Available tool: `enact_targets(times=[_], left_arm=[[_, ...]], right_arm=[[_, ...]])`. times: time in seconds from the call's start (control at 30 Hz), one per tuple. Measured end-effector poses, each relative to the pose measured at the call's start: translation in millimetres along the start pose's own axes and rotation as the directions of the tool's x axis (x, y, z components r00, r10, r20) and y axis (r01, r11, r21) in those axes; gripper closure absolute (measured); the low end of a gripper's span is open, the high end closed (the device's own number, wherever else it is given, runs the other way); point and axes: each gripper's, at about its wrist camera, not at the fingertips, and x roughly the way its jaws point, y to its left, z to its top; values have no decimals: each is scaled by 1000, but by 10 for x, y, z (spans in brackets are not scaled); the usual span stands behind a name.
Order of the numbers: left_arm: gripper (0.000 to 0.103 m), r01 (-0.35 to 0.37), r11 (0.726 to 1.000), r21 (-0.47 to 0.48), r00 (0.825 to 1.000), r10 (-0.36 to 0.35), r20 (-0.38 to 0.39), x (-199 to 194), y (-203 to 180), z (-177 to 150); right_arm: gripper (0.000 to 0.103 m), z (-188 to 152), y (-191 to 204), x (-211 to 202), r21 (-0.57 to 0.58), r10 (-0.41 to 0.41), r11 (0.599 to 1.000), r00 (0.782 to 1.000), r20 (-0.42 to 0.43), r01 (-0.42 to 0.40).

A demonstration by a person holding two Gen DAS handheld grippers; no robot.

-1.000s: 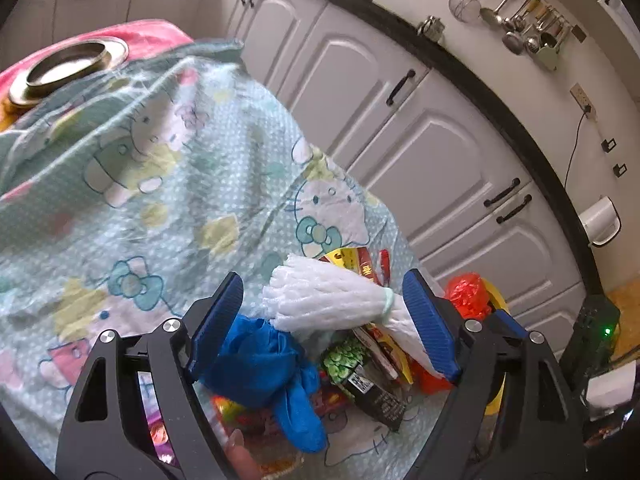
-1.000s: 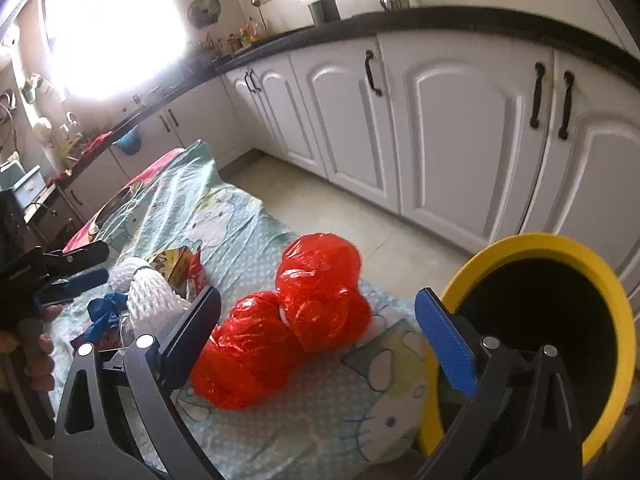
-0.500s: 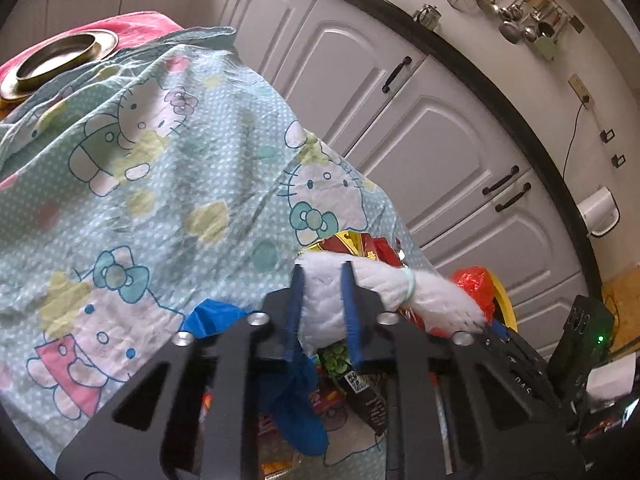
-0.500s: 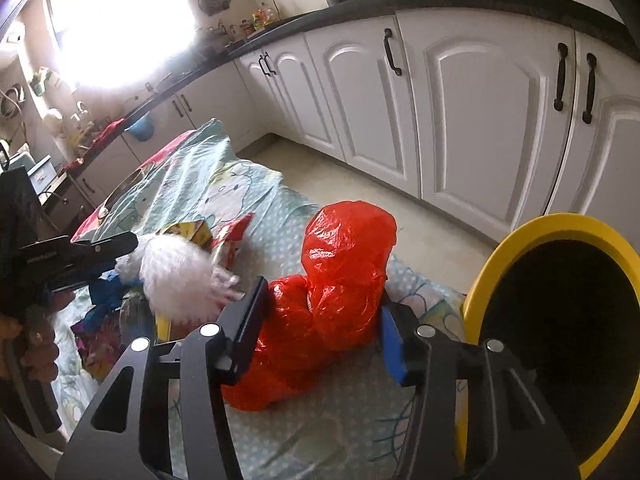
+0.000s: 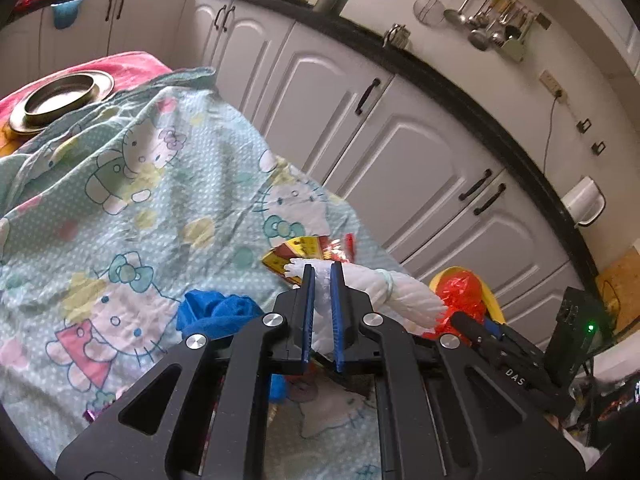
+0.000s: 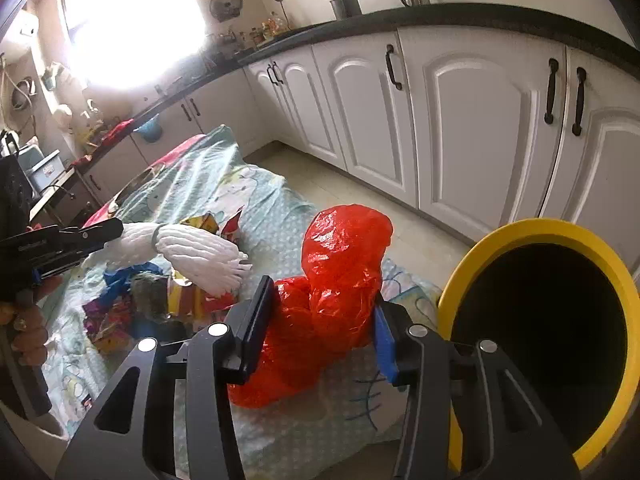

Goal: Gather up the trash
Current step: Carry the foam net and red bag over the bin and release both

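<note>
Trash here is light, soft and crinkly: the left tool pinches the white foam net, while the right tool is closing around the red plastic bag.

One red bag, one bin

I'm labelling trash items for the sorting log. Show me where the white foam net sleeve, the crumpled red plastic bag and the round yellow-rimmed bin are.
white foam net sleeve (image 6: 200, 254): right wrist view, its ribbed lower half.
crumpled red plastic bag (image 6: 344, 252): right wrist view, its raised upper lobe.
round yellow-rimmed bin (image 6: 472, 256): right wrist view, its rim's upper left.
</note>
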Motion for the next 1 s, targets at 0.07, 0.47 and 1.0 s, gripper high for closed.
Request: enact_targets(times=[0.07,0.47,1.0], left_arm=[[99,11,1000,9,1000,-11,14,-73,-69,-14],[99,51,995,88,996,-57,73,-327,-551,-64],[99,79,981,177,994,-90,55,-176,-1155,-188]], right_arm=[[60,7,9,-80,-10,8,1000,1000,14,-8],[60,75,1,-546,-52,24,998,996,91,-20],[61,64,-553,-1000,15,-77,997,984,164,75]])
